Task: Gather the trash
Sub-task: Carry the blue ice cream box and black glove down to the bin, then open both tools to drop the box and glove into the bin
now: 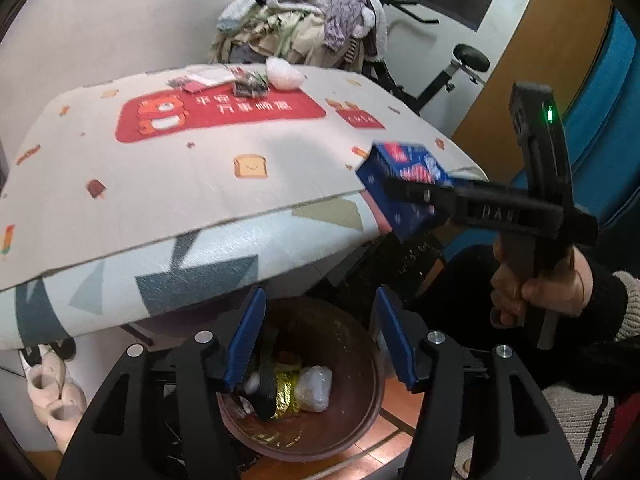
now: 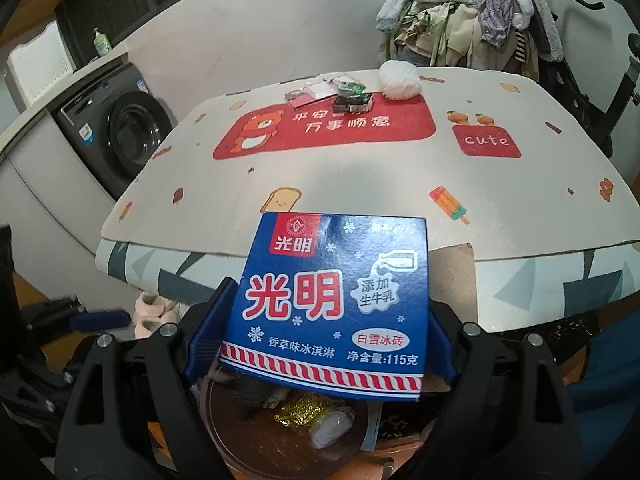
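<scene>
My right gripper [image 2: 320,320] is shut on a blue ice cream box [image 2: 332,304] with red Chinese letters. It holds the box in the air past the table's near edge, above a brown trash bin [image 2: 224,432]. The left wrist view shows the box [image 1: 400,184] and right gripper [image 1: 404,194] too. My left gripper [image 1: 320,344] is open and empty over the bin [image 1: 360,412], which holds gold foil [image 1: 286,396] and white wads. More trash lies at the table's far edge: a white wad [image 2: 400,78], dark wrappers [image 2: 352,98] and a pink packet [image 2: 304,94].
The table [image 2: 360,176] has a cream mat with a red panel. A pile of clothes [image 2: 472,16] and an exercise bike [image 1: 452,72] stand behind it. A washing machine [image 2: 120,132] is at the left. Slippers [image 1: 52,392] lie under the table.
</scene>
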Demonstrator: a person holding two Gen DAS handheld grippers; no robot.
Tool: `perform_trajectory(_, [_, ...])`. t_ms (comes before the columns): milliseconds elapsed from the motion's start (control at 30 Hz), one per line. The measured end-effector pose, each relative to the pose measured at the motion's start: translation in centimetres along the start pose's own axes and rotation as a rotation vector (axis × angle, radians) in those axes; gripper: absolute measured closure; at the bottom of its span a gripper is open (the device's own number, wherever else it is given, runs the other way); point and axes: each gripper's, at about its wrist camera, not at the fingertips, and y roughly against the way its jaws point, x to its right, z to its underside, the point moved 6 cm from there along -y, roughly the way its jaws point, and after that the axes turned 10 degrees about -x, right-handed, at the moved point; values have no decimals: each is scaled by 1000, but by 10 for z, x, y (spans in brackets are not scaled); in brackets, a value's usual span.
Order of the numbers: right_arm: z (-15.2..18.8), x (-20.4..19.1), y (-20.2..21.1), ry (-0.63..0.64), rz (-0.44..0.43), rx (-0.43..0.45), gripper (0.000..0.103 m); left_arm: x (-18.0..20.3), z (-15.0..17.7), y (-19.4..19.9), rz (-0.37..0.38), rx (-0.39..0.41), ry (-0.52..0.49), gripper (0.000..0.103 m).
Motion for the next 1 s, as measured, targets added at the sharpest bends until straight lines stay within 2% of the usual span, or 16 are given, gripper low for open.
perform_trajectory(267, [28,-27,-25,91,-6,-68,21,-21,-5,39,-151,147,49,10])
perform_trajectory(400, [42,-43,-38,180,7,-102,21,-43,-3,52,-200,184,121,7])
perform_trajectory(633, [56,-62,-53,290,9,-154,21,-73,7,57,-218,184,232,6])
perform_trajectory(1000, [67,-74,-64,372,54,-197,16,-73,13,50,-220,160,242,6])
